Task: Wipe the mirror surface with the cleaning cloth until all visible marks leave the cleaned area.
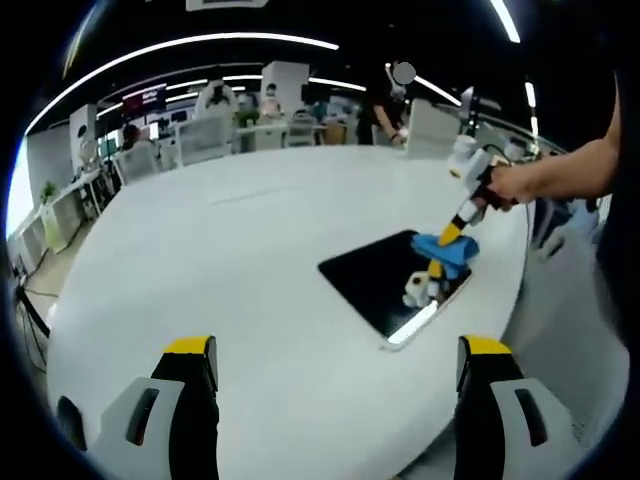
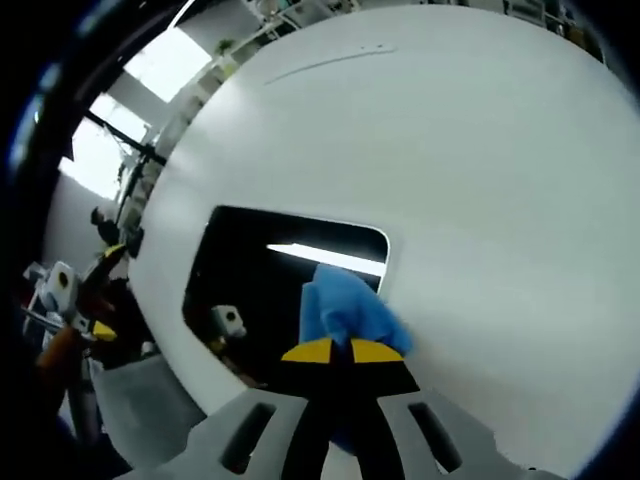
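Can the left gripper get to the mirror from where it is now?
Probably yes. The left gripper hangs open over bare table, with nothing between it and the mirror. The right gripper, shut on the cloth, occupies only the mirror's far end.

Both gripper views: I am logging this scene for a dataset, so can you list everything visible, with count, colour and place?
Rectangular dark mirror: one, black reflective face with a pale rim, flat on the table near its edge.
Blue cleaning cloth: one, blue, bunched on the mirror, pinched in the right gripper.
Round white table: one, white, under the mirror.
Office desks and chairs: several, pale, behind the table.
Ceiling light strips: several, white, overhead.
Left gripper: one, grey with yellow tips, jaws apart over the table.
Right gripper: one, yellow tips closed on the cloth.
Person's hand: one, holding the right gripper.
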Action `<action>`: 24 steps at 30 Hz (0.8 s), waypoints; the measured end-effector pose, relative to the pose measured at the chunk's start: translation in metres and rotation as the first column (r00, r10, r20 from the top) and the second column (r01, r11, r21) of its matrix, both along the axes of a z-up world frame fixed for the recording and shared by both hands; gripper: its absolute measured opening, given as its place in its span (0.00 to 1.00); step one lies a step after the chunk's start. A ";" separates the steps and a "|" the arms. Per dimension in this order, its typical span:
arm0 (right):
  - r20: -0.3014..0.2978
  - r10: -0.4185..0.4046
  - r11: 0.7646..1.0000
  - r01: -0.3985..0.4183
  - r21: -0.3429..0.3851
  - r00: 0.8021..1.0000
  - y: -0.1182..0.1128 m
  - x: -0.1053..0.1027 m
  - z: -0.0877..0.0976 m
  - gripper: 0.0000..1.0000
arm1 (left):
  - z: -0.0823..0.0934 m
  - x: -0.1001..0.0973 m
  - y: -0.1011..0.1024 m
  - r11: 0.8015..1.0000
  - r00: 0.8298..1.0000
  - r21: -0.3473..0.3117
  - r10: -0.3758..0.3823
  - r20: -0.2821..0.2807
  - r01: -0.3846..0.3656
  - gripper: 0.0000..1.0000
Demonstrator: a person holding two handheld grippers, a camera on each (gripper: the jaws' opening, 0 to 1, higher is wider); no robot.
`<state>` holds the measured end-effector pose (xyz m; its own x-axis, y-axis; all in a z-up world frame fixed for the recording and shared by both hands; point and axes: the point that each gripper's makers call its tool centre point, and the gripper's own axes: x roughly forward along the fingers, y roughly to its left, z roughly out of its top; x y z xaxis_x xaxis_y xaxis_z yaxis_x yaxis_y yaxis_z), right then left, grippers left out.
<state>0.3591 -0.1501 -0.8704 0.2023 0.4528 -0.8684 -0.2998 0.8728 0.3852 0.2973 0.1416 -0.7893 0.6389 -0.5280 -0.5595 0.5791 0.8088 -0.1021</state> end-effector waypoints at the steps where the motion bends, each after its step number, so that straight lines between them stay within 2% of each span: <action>1: 0.008 -0.009 1.000 0.009 0.002 1.000 0.001 -0.001 0.001 0.00 | 0.001 -0.001 -0.003 1.000 1.000 0.003 -0.006 -0.003 0.006 1.00; 4: 0.029 -0.010 1.000 0.011 -0.018 1.000 0.002 -0.001 0.001 0.00 | 0.007 -0.004 -0.003 1.000 1.000 0.010 -0.005 -0.007 0.005 1.00; 6: 0.042 -0.006 1.000 0.007 -0.031 0.999 0.002 -0.001 0.001 0.00 | 0.014 -0.004 0.000 1.000 1.000 -0.001 0.020 -0.003 -0.020 1.00; 8: 0.039 -0.006 0.999 0.008 -0.031 0.999 0.001 0.000 0.001 0.00 | 0.018 -0.005 0.001 1.000 1.000 -0.002 0.019 0.000 -0.019 1.00; 12: 0.005 -0.011 1.000 0.011 -0.013 1.000 0.001 0.001 0.001 0.00 | 0.013 -0.001 0.010 1.000 1.000 0.023 0.018 -0.012 -0.017 1.00; 14: -0.017 -0.033 0.999 0.033 0.001 0.999 0.000 0.001 0.000 0.00 | 0.016 0.004 0.010 1.000 1.000 0.020 0.023 0.005 -0.023 1.00; 17: 0.004 -0.021 1.000 0.021 -0.015 1.000 0.002 -0.002 0.002 0.00 | 0.025 0.009 0.004 0.999 0.998 -0.012 0.042 0.043 -0.042 1.00; 20: 0.010 -0.019 1.000 0.019 -0.025 1.000 0.002 -0.001 0.001 0.00 | 0.023 0.007 -0.001 1.000 0.997 0.004 0.006 0.081 -0.007 1.00; 22: 0.016 -0.022 1.000 0.022 -0.020 1.000 0.001 -0.001 0.001 0.00 | 0.022 -0.001 0.000 0.999 0.998 -0.015 0.042 0.052 -0.041 1.00; 24: 0.025 -0.036 0.999 0.036 -0.009 0.999 0.001 -0.002 0.001 0.00 | 0.024 -0.008 -0.003 0.999 0.998 -0.023 0.034 0.050 -0.033 1.00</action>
<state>0.3571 -0.1491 -0.8698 0.2396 0.4365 -0.8672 -0.2773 0.8868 0.3698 0.2898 0.1391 -0.7652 0.6835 -0.5177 -0.5146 0.5564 0.8258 -0.0918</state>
